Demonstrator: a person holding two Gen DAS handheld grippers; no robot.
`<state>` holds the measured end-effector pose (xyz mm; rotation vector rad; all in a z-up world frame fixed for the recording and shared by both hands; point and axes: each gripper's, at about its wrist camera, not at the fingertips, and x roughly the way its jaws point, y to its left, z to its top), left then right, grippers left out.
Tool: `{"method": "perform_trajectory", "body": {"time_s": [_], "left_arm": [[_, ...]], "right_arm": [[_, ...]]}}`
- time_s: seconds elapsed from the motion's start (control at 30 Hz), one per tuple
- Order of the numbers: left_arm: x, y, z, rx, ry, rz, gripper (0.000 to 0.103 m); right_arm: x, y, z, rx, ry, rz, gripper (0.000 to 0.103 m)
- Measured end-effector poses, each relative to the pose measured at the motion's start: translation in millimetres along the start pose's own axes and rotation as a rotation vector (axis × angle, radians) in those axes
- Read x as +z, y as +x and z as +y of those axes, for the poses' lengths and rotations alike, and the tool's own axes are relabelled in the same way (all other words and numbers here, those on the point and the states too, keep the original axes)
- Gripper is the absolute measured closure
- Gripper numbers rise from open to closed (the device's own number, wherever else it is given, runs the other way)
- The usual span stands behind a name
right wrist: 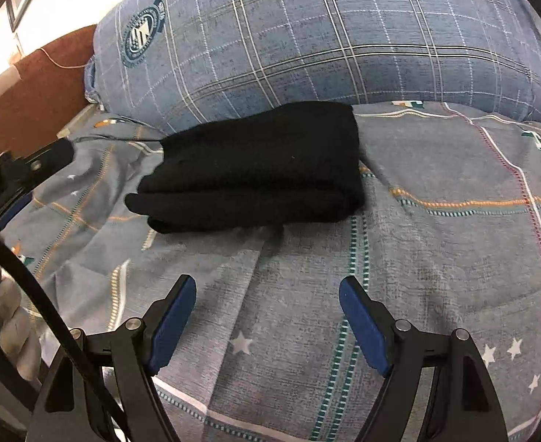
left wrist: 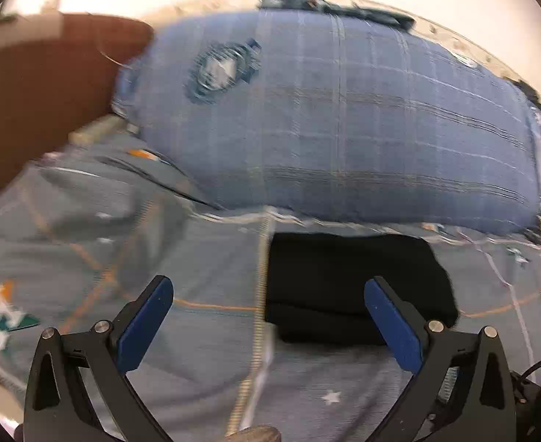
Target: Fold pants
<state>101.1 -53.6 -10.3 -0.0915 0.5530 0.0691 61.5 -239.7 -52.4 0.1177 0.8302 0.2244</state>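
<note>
Setting: a bed covered by a grey-blue patterned bedsheet [right wrist: 436, 258], with a large blue plaid pillow [right wrist: 325, 37] filling the upper part of both views and a reddish-brown headboard [right wrist: 31, 84] at the upper left
Pants: the black pants [right wrist: 255, 169] lie on the bed as a compact folded bundle, upper centre of the right wrist view, their far edge just beside or touching the pillow; I cannot tell which
Pants in left view: the same bundle [left wrist: 351, 283] sits lower right of centre, partly behind the right-hand blue pad
Long axis: the bundle runs left to right across both frames, with layered edges stacked along its near side
Left gripper: the left gripper [left wrist: 270, 316] hovers with jaws spread wide and nothing between the pads; the picture is blurred
Right gripper: the right gripper [right wrist: 266, 316] hangs over bare sheet, jaws apart and empty
Direction from jaws: ahead of both; well apart from the right jaws and up-frame, closer to the left jaws and off to their right
Nearer hand: the left, by my judgement
Progress: the folding looks finished or nearly so, as the bundle is already tidy
Next move: any last tuck or press would likely mean reaching forward across the bundle's short side
Risk: nudging the near edge could spill the stacked layers
</note>
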Motion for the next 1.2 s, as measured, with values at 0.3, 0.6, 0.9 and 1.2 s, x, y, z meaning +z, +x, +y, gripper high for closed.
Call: {"method": "perform_trajectory", "body": {"time_s": [0.3, 0.6, 0.9, 1.2], "left_arm": [[-18, 16, 17, -0.099, 0.008, 0.043, 0.000], [-24, 15, 30, -0.172, -0.040, 0.091, 0.000], [-22, 15, 42, -0.183, -0.085, 0.095, 0.000], [-26, 21, 43, -0.184, -0.098, 0.121, 0.000]], "right_arm": [[8, -6, 14, -0.115, -0.050, -0.025, 0.019], [16, 11, 30, -0.146, -0.042, 0.005, 0.018], [14, 26, 49, -0.135, -0.075, 0.036, 0.018], [11, 26, 49, -0.126, -0.070, 0.045, 0.017]]}}
